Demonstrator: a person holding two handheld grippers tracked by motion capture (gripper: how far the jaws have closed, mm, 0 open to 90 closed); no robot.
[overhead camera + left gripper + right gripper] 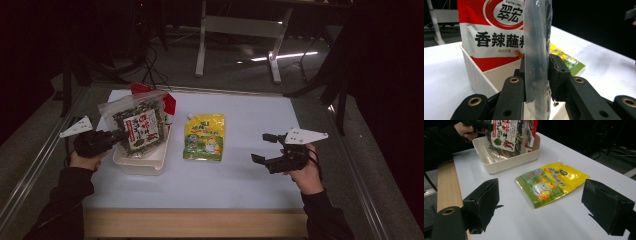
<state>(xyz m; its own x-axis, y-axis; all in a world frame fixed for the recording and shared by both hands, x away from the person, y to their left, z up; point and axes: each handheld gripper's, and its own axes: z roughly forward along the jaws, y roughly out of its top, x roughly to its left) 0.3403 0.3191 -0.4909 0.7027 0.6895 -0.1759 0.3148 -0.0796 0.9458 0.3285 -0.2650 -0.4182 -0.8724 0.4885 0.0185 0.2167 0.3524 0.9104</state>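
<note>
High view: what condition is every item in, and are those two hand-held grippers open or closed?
Left gripper: shut on the clear seaweed bag.
Clear seaweed bag: upright, held over the white bin.
Red-and-white packet: standing upright inside the bin.
White bin: on the table, open top.
Yellow pouch: lying flat on the table, untouched.
Right gripper: open, holding nothing.

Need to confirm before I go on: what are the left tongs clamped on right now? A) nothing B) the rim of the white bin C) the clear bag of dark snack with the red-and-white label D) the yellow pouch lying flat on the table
C: in the left gripper view the left tongs pinch the edge of the clear bag, held up over the white bin; the yellow pouch lies untouched on the table.
</note>
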